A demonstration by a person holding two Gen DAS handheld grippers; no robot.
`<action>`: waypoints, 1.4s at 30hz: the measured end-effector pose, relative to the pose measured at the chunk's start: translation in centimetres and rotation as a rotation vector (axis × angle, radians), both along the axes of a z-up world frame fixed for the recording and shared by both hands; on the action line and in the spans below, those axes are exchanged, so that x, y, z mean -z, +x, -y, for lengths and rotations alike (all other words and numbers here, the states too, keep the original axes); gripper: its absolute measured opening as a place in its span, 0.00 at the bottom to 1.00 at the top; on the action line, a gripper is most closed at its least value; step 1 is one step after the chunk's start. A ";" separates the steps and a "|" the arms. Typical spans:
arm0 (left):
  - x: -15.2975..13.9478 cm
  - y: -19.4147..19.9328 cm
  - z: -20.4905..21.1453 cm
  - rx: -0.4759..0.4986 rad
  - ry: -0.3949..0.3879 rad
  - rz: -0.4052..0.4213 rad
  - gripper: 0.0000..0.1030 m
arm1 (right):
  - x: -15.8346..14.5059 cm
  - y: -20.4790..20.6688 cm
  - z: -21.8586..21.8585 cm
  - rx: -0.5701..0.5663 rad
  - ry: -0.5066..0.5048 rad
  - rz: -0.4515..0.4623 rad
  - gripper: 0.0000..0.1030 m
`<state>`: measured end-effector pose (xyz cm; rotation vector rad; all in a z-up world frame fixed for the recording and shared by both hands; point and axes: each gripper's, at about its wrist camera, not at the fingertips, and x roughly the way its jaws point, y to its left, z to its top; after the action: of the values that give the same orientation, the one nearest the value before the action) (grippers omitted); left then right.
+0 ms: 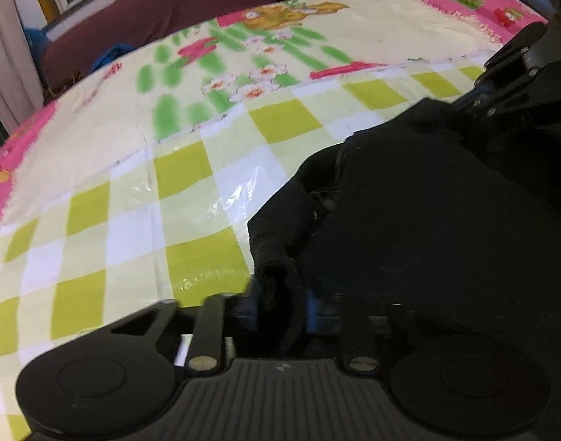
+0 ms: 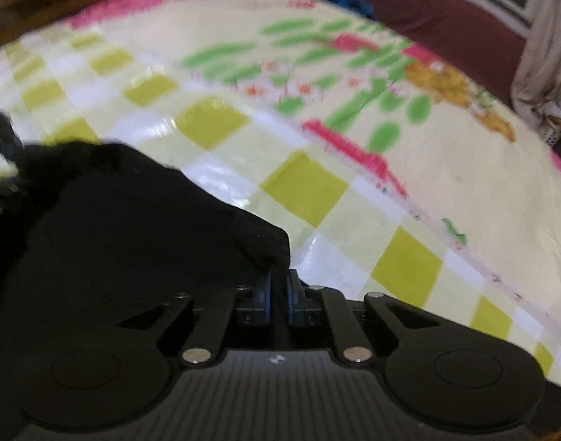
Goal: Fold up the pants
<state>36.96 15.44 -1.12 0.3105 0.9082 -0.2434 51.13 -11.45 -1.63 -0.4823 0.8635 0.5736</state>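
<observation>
black pants (image 1: pixel 409 198), both grippers' jaws clamping fabric

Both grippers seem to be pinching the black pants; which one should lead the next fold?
Probably neither alone. Left gripper and right gripper each have fingers shut on a pants edge, so move both together.

Indoor light, moderate; fisheye bowing toward the edges of both views.
White glare on glossy checked cover (image 1: pixel 240 194); black pants (image 1: pixel 427 202) show no detail; right view motion-blurred, worst far across floral blanket (image 2: pixel 353 55).
</observation>
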 end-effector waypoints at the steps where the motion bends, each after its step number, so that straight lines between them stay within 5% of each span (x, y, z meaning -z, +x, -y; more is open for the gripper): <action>1: -0.6 -0.8 0.1 0.010 0.002 0.012 0.30 | -1.3 -1.3 0.5 0.000 0.025 0.016 0.08; 10: -7.8 -15.2 0.0 0.069 -0.131 0.178 0.27 | -11.6 -20.8 7.8 -0.048 0.189 0.141 0.05; 14: -5.9 -22.6 1.0 0.056 -0.083 0.173 0.28 | -7.1 -30.0 9.7 -0.015 0.143 0.076 0.04; 19: -2.1 -27.6 1.7 0.020 -0.007 0.100 0.28 | 0.2 -35.8 8.2 -0.008 0.057 -0.081 0.02; 24: -2.9 -29.6 1.7 -0.027 -0.012 0.174 0.28 | -1.4 -37.5 5.3 -0.115 -0.028 0.156 0.11; 26: -3.0 -29.5 2.2 -0.024 0.004 0.202 0.30 | -1.9 -37.3 3.3 -0.199 -0.101 0.281 0.33; 28: -2.7 -29.8 2.8 0.003 0.023 0.215 0.36 | -1.8 -36.6 1.6 -0.296 -0.159 0.365 0.44; 30: -2.5 -30.4 3.3 0.038 0.028 0.220 0.47 | -1.1 -37.0 -0.3 -0.418 -0.235 0.431 0.46; 34: -2.4 -31.5 3.6 0.060 0.003 0.210 0.51 | 0.8 -36.3 -2.7 -0.667 -0.393 0.536 0.59; 36: -2.4 -32.0 3.8 0.067 -0.009 0.208 0.51 | 1.6 -35.3 -3.9 -0.711 -0.440 0.538 0.54; 38: -2.5 -32.4 4.5 0.087 0.006 0.225 0.51 | 1.8 -33.4 -4.9 -0.653 -0.450 0.466 0.10; 42: -2.8 -32.8 6.6 0.138 0.059 0.322 0.58 | -4.2 -30.4 -5.1 -0.413 -0.182 0.248 0.09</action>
<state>4.21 8.82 1.66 0.4540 0.5772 -0.2846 20.71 -6.34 2.54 -0.8909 0.5811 0.7963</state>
